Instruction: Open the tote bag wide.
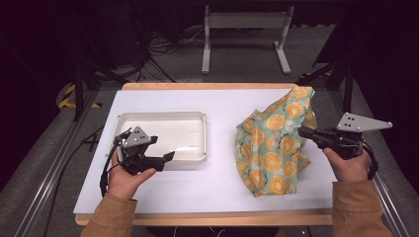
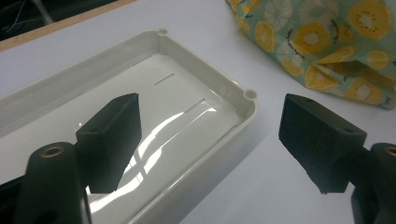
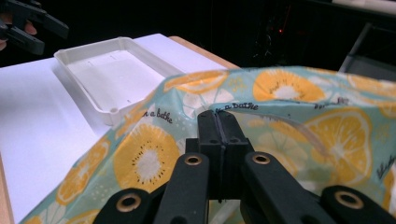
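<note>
A mint-green cloth (image 1: 272, 148) printed with orange slices lies rumpled on the right half of the white table, its right side lifted. My right gripper (image 1: 302, 132) is shut on a fold of it at that side. In the right gripper view the two jaws (image 3: 217, 114) meet with the cloth (image 3: 140, 158) pinched between them. My left gripper (image 1: 162, 148) is open over the near right corner of a white tray (image 1: 163, 114), with nothing between its fingers. In the left gripper view its jaws (image 2: 211, 99) stand wide apart over the tray's rim (image 2: 247, 95), with the cloth (image 2: 336, 32) farther off.
The tray (image 3: 93, 100) is shallow and holds nothing. The white table top (image 1: 217, 182) has a wooden edge all round. A white metal stand (image 1: 244, 22) and cables lie on the floor behind the table. Dark frame struts stand at either side.
</note>
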Motion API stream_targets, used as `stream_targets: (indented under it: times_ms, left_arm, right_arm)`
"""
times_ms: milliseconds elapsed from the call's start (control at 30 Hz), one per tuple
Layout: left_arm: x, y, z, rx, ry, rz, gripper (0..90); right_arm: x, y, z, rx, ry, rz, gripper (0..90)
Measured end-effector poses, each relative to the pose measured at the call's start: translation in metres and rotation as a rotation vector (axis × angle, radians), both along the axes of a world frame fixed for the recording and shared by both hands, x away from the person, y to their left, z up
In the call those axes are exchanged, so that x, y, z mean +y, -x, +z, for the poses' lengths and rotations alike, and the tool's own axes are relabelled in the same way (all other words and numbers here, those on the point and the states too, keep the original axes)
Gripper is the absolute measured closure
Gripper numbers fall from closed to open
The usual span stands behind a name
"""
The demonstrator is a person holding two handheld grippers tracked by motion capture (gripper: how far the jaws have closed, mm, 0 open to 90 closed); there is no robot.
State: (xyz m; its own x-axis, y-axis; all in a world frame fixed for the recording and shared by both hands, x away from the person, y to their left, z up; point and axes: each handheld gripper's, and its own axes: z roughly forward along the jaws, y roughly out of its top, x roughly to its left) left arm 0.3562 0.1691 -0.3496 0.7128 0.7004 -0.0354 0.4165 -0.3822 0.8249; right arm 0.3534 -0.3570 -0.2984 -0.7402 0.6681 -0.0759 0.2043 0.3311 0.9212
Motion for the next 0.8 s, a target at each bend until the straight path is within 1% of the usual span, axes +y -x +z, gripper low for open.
stream_targets:
  times_ms: [233,267,400,533,667,733,800]
  left_arm:
    - [-0.007,0.001,0.004,-0.004,0.006,-0.027,21.7]
    - [-0.007,0.001,0.004,-0.004,0.006,-0.027,21.8]
    - [-0.011,0.001,0.008,-0.009,0.020,-0.038,21.8]
    - [-0.016,0.001,0.012,-0.013,0.021,-0.052,21.8]
    - [-0.024,0.001,0.018,-0.022,0.023,-0.069,21.8]
    - [-0.026,0.001,0.019,-0.023,0.024,-0.077,21.8]
    - [-0.033,0.000,0.023,-0.030,0.022,-0.091,21.8]
  right_arm:
    - [0.015,0.003,0.027,-0.051,0.024,0.032,90.0]
    - [0.015,0.003,0.027,-0.051,0.024,0.032,90.0]
    - [0.023,0.005,0.037,-0.072,0.034,0.045,90.0]
    - [0.032,0.004,0.046,-0.087,0.044,0.063,90.0]
    - [0.040,0.002,0.053,-0.095,0.056,0.079,90.0]
    - [0.041,0.002,0.054,-0.096,0.057,0.082,90.0]
    - [0.048,-0.001,0.058,-0.096,0.063,0.090,90.0]
